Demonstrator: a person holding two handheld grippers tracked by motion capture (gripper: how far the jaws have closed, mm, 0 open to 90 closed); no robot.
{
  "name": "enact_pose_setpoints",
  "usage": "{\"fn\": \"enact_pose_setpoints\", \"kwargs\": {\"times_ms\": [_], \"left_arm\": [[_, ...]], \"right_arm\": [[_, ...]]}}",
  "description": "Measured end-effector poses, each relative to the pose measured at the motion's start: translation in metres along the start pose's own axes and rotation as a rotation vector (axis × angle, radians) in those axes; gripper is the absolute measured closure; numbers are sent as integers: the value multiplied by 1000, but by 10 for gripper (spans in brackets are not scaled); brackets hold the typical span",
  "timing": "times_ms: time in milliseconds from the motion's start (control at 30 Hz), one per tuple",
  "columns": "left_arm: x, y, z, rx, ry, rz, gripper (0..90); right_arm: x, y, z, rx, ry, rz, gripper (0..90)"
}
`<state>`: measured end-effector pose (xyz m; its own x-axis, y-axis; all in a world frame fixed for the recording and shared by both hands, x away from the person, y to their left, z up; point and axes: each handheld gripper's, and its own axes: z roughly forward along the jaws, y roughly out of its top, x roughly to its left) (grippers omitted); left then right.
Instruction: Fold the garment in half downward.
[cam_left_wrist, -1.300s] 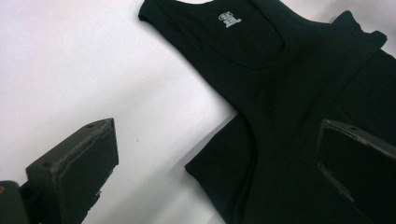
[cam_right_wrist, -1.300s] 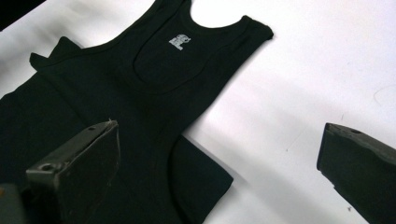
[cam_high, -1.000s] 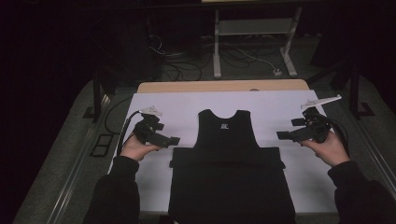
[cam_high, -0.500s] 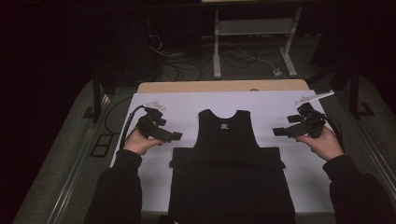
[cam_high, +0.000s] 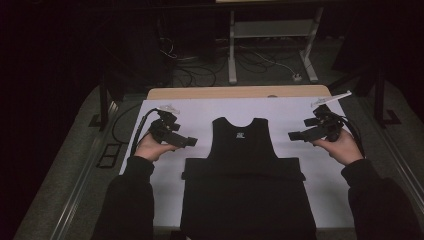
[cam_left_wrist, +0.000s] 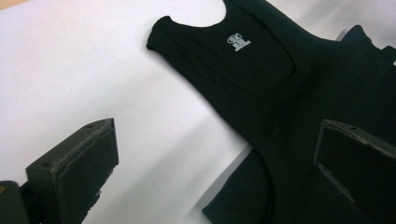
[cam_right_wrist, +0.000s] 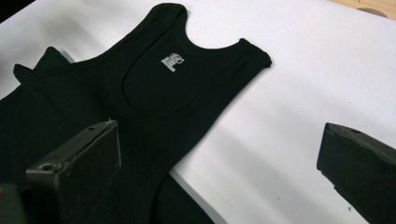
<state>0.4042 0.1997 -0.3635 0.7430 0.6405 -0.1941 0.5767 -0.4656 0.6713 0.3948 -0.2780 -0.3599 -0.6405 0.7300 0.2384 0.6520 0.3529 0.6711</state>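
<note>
A black sleeveless top (cam_high: 243, 165) lies flat on the white table cover (cam_high: 200, 112), neck toward the far edge, with a small white label inside the collar (cam_left_wrist: 238, 41) (cam_right_wrist: 171, 61). Its lower part looks folded up into a wider band across the middle. My left gripper (cam_high: 189, 142) hovers open just left of the top's left armhole, jaws pointing right toward it. On the other side my right gripper (cam_high: 295, 135) is open too, jaws pointing left at the right armhole. Nothing sits between either pair of jaws. In the left gripper view the top (cam_left_wrist: 289, 93) lies ahead; the right gripper view shows it (cam_right_wrist: 140, 107) likewise.
The wooden table edge (cam_high: 240, 92) shows beyond the white cover. Behind the table stand a metal frame (cam_high: 270, 40) and loose cables (cam_high: 250, 60) on the dark floor. Cables trail from both grippers. Bare white cover lies left and right of the top.
Both grippers have moved inward toward the top's armholes. The right one has also come down a little. The top has not shifted.
</note>
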Motion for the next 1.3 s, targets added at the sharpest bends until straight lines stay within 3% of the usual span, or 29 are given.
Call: {"fn": "enact_pose_setpoints", "kwargs": {"times_ms": [700,1300], "left_arm": [[9,11,20,18,-4,-9,0],[15,10,41,14,-11,-39,0]], "right_arm": [[-10,17,20,17,-6,3,0],[-16,17,47,46,6,18,0]]}}
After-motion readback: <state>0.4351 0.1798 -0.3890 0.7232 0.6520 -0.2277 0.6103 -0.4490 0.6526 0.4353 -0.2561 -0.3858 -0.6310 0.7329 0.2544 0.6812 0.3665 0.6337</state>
